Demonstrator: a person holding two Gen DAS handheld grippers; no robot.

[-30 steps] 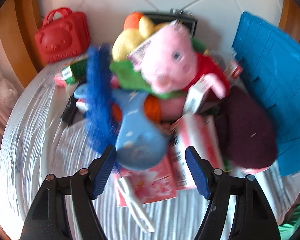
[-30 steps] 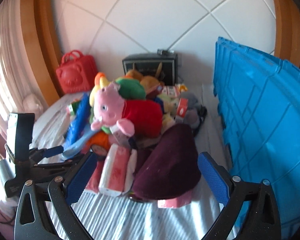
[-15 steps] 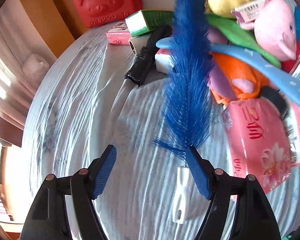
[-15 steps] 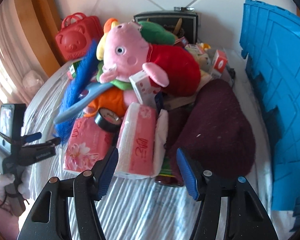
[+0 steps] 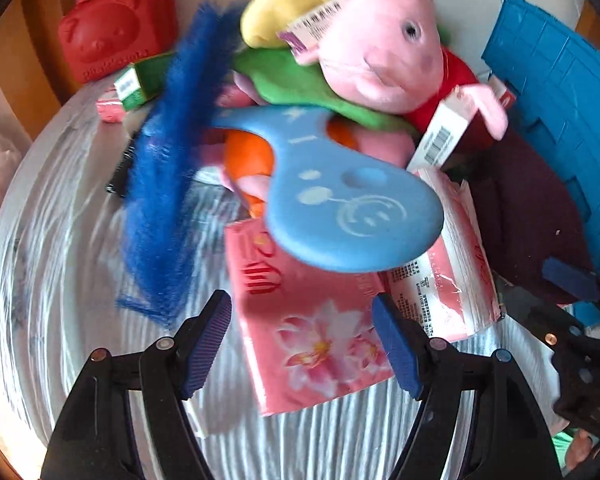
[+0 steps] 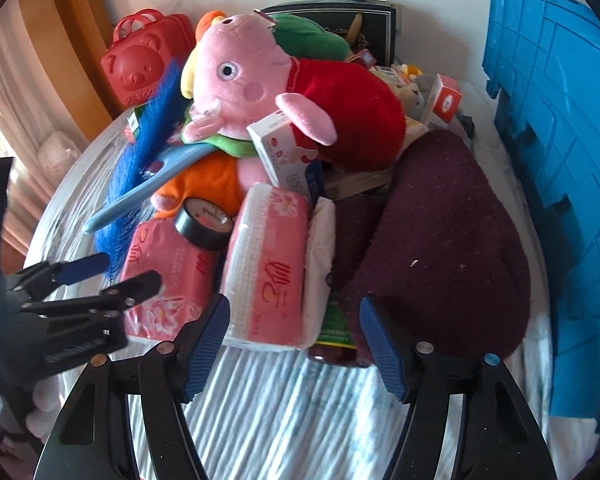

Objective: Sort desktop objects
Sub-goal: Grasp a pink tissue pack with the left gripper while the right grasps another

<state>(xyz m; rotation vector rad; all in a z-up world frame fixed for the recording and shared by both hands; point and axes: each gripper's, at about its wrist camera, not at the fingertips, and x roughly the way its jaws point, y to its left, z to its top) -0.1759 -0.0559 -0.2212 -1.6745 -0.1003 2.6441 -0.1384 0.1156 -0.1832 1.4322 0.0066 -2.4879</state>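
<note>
- Desktop clutter sits heaped mid-table, nothing sorted yet: pink pig plush (image 6: 256, 80) on top, tissue packs below.
- My left gripper (image 5: 302, 340) hangs wide and empty over the flowered tissue pack (image 5: 300, 320).
- My right gripper (image 6: 294, 344), jaws just reopening, straddles the upright tissue pack (image 6: 266, 264) without gripping.
- Next I'd lower and close on one pack, then carry it to the blue crate (image 6: 560, 140).

We see the fluffy blue feather duster (image 5: 168, 168) blurred in the left wrist view. The pink tissue pack (image 6: 266, 268) hides most of a dark glass jar (image 6: 332, 350). The frame edge crops the blue plastic crate (image 6: 560, 152).
</note>
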